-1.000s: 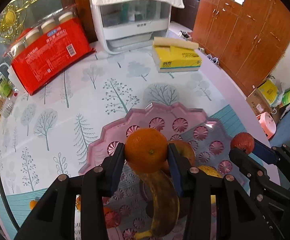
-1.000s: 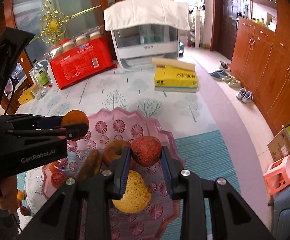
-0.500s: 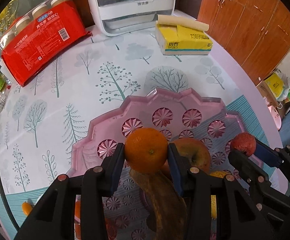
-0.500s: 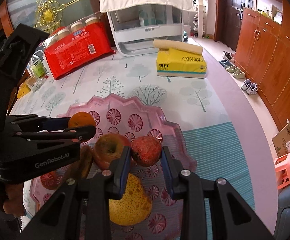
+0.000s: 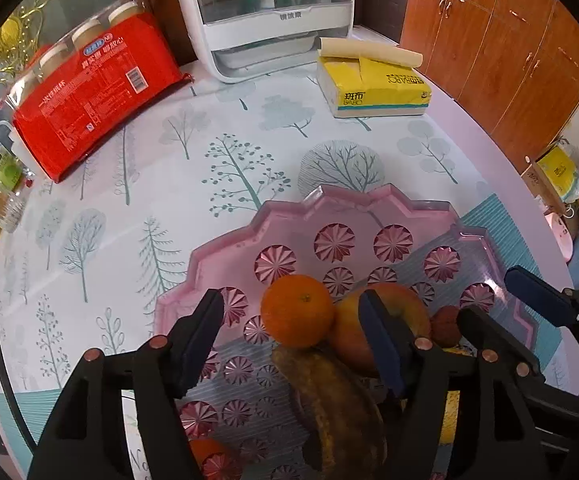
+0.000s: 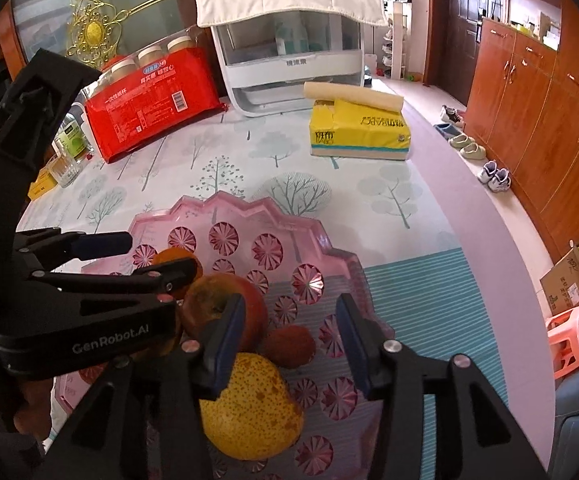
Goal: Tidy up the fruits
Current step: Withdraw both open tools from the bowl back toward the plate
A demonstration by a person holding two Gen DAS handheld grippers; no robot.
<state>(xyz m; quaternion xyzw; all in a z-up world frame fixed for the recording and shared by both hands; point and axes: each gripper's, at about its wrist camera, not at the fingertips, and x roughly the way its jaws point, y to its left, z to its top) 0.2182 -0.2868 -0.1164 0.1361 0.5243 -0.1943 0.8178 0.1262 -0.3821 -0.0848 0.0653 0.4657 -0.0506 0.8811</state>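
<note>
A pink faceted tray [image 5: 329, 200] holds the fruit. The orange [image 5: 296, 311] rests on a brown banana [image 5: 329, 400] beside an apple [image 5: 413, 312]. My left gripper [image 5: 291, 332] straddles the orange with its jaws opening, and the pads stand clear of the orange. A small red lychee [image 6: 291, 346] lies on the tray [image 6: 225, 200] between apple [image 6: 217, 304] and yellow pear [image 6: 249, 404]. My right gripper [image 6: 289, 332] is around it, jaws opening, pads not touching. The left gripper [image 6: 161, 254] half hides the orange [image 6: 173, 258].
Far across the tree-print tablecloth stand a red pack of cups [image 5: 89, 92], a white countertop appliance [image 5: 265, 20] and a yellow tissue box [image 5: 373, 88]. A bottle and glass [image 6: 65, 156] sit at the left. The table's rounded edge runs along the right, wooden cabinets [image 6: 529, 120] beyond.
Both grippers sank toward the tray, then opened. The orange left the left pads and the lychee left the right pads; both now rest among the fruit in the tray.
</note>
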